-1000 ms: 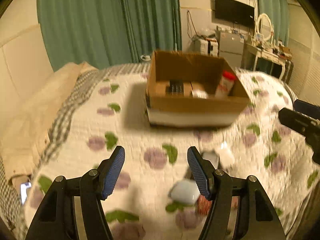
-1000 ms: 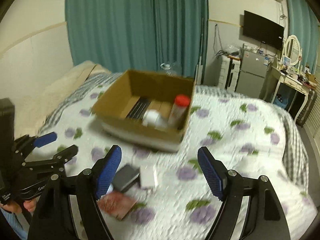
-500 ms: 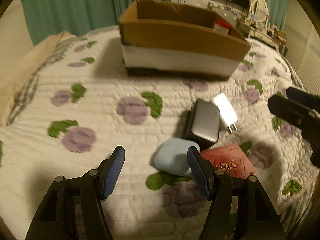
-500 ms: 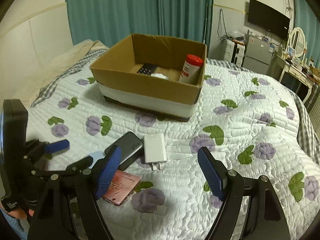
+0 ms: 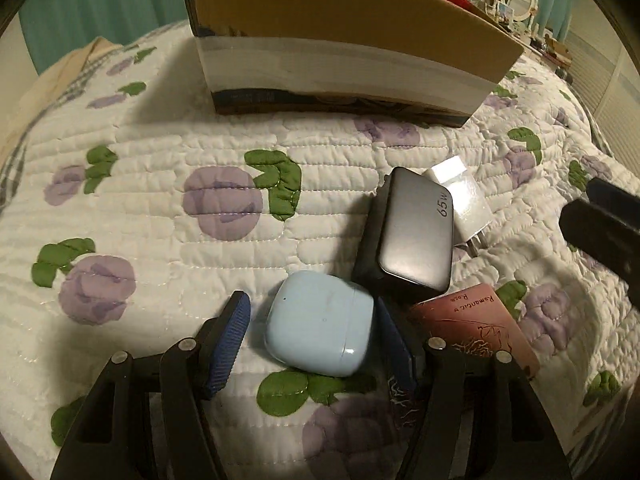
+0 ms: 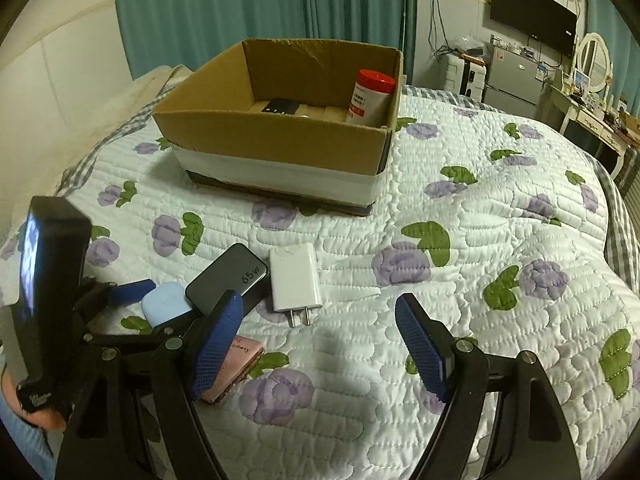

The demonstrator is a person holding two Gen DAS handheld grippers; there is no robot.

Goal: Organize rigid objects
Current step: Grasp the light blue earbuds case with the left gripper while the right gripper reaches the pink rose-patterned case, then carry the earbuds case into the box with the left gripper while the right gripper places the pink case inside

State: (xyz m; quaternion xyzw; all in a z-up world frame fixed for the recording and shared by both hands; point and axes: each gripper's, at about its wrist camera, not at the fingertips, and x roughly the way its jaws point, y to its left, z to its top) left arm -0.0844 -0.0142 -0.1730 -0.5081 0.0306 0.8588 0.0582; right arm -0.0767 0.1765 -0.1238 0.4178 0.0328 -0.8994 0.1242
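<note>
We see the quilted bed [image 6: 500,220] bearing a cardboard box [image 6: 280,148] at twelve o'clock, a red-capped bottle [image 6: 370,98] standing inside. Nearer lie a dark 65W charger [image 5: 414,232], a white plug adapter [image 6: 294,278] and a pink card [image 5: 476,326]. Our left gripper [image 5: 316,340] is spread, straddling the pale blue earbud case [image 5: 320,334]; our right gripper [image 6: 320,344] gapes wide, holding nothing.

Quilted bed [image 6: 500,208] — box [image 6: 280,152], gadgets

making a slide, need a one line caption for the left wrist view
Left gripper, jaws open, straddles a light blue earbud case on a floral quilt, cardboard box behind.
</note>
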